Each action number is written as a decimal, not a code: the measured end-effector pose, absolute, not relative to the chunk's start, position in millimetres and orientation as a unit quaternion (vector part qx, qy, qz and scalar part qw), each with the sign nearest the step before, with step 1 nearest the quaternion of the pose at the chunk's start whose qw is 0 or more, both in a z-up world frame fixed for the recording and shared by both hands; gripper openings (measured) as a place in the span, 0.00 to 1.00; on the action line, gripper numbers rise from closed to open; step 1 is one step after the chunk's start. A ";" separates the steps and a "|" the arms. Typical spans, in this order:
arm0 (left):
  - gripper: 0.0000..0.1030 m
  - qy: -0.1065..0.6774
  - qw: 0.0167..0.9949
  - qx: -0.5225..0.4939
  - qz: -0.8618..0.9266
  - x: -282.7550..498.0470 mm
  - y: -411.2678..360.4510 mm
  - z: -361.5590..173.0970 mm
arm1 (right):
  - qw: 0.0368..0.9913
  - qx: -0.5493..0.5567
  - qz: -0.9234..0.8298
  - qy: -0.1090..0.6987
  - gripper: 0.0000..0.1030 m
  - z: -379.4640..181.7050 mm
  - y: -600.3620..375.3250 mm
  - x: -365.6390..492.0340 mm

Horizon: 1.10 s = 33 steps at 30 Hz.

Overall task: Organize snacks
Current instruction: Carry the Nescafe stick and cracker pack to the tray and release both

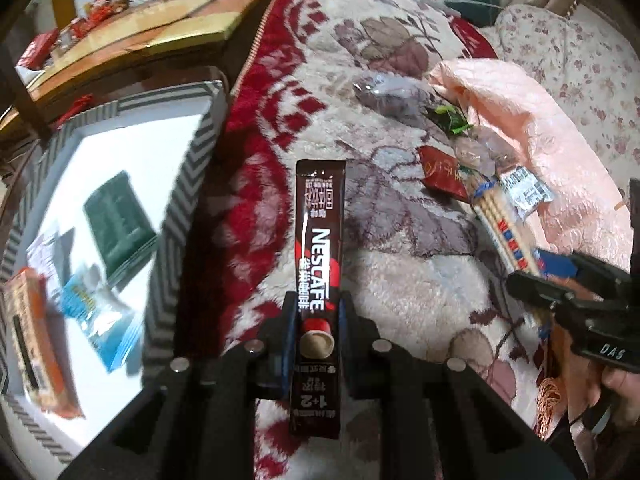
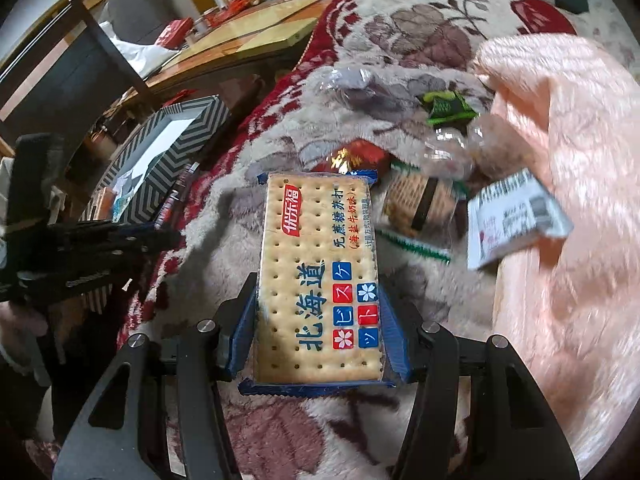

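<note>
A dark brown Nescafe coffee stick [image 1: 318, 240] stands lengthwise between the blue pads of my left gripper [image 1: 318, 300], which is shut on it above the floral blanket. To its left is a zigzag-patterned box [image 1: 180, 216] with a white floor. A green packet [image 1: 116, 224], a blue packet [image 1: 96, 316] and an orange pack [image 1: 36, 344] lie in it. My right gripper [image 2: 318, 286] is shut on a flat soda cracker pack [image 2: 320, 272] with a blue wrapper, its pads pressing both long sides. The left gripper [image 2: 160, 238] shows at the left of the right wrist view, near the box [image 2: 188, 120].
Several loose snacks lie on the blanket beyond the cracker pack: a green wrapper [image 2: 448, 108], a red packet [image 2: 356, 156], a biscuit pack [image 2: 420, 204], a white packet [image 2: 516, 216] and a clear bag [image 2: 360, 88]. A pink cloth [image 2: 560, 160] covers the right. A wooden table [image 2: 256, 36] stands behind.
</note>
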<state>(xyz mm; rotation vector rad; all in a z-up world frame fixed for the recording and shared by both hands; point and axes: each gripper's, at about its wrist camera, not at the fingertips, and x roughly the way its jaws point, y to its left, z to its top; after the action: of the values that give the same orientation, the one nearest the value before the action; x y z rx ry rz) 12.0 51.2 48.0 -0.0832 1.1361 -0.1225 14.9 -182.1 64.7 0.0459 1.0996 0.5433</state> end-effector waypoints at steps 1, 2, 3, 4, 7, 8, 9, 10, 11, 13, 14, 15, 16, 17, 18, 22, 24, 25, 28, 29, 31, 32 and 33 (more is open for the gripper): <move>0.20 0.534 0.843 -0.039 -0.053 9.3 52.1 50.4 | 0.818 0.024 0.254 0.516 0.53 63.6 -180.8 14.6; 0.20 0.530 0.846 -0.038 -0.049 6.6 52.9 53.0 | 0.819 0.022 0.252 0.514 0.53 64.1 -179.5 11.8; 0.20 0.526 0.848 -0.037 -0.045 6.0 52.9 54.2 | 0.822 0.021 0.251 0.511 0.53 65.1 -177.2 9.4; 0.20 0.523 0.851 -0.036 -0.040 4.5 53.2 56.2 | 0.822 0.021 0.253 0.510 0.53 65.6 -175.7 8.5; 0.20 0.514 0.857 -0.038 -0.029 -1.8 57.3 62.8 | 0.823 0.023 0.258 0.506 0.53 69.9 -167.9 4.9; 0.20 0.511 0.859 -0.037 -0.026 -4.5 59.4 65.4 | 0.821 0.024 0.263 0.506 0.53 71.3 -163.4 3.6; 0.20 0.507 0.861 -0.035 -0.022 -6.7 61.4 68.1 | 0.821 0.024 0.266 0.504 0.53 72.6 -160.2 2.5; 0.20 0.505 0.863 -0.032 -0.018 -8.5 62.9 70.4 | 0.822 0.022 0.268 0.502 0.53 74.2 -157.3 0.9; 0.20 0.502 0.864 -0.030 -0.014 -9.9 64.5 72.5 | 0.822 0.019 0.273 0.500 0.53 76.2 -152.5 -0.4; 0.20 0.496 0.868 -0.031 -0.007 -13.3 68.6 76.6 | 0.821 0.014 0.279 0.498 0.53 79.4 -144.7 -1.3; 0.20 0.494 0.869 -0.032 -0.004 -14.1 71.1 78.3 | 0.821 0.012 0.281 0.497 0.53 80.5 -142.4 -1.1; 0.20 0.492 0.870 -0.034 -0.001 -14.9 73.1 79.8 | 0.821 0.010 0.283 0.496 0.53 81.9 -139.2 -1.2; 0.20 0.490 0.871 -0.035 0.003 -16.0 75.7 81.3 | 0.820 0.010 0.287 0.495 0.53 83.5 -135.5 -0.8; 0.20 0.488 0.872 -0.037 0.006 -16.8 78.5 82.7 | 0.819 0.011 0.289 0.495 0.53 84.5 -133.5 -1.0; 0.20 0.487 0.872 -0.038 0.009 -17.5 80.7 83.5 | 0.819 0.010 0.291 0.494 0.53 86.0 -130.7 -1.1; 0.20 0.483 0.874 -0.044 0.020 -19.5 91.2 86.3 | 0.820 0.003 0.298 0.488 0.53 92.5 -120.3 -0.9; 0.20 0.481 0.875 -0.049 0.025 -20.6 96.6 87.2 | 0.822 0.001 0.299 0.484 0.53 96.0 -115.4 -0.5; 0.20 0.481 0.875 -0.051 0.028 -20.8 99.6 87.6 | 0.821 -0.001 0.301 0.484 0.53 97.2 -112.2 0.6; 0.20 0.477 0.876 -0.057 0.036 -22.4 107.2 88.7 | 0.820 -0.007 0.305 0.484 0.53 99.5 -103.9 1.6; 0.20 0.477 0.876 -0.060 0.039 -22.7 110.3 89.0 | 0.819 -0.009 0.307 0.484 0.53 100.1 -100.7 2.2; 0.20 0.476 0.876 -0.063 0.044 -23.0 115.5 89.1 | 0.818 -0.012 0.311 0.484 0.53 100.9 -94.6 3.4; 0.20 0.476 0.876 -0.065 0.047 -23.3 118.3 89.2 | 0.817 -0.013 0.314 0.484 0.53 101.5 -91.1 3.6; 0.20 0.475 0.876 -0.066 0.050 -23.8 121.6 89.4 | 0.816 -0.015 0.316 0.484 0.53 101.8 -87.9 4.0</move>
<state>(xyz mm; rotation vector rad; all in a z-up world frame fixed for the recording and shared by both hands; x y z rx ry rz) -23.8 121.6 89.4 -0.1385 0.9923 0.1037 4.0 -87.9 101.8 -0.0321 1.0315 0.6740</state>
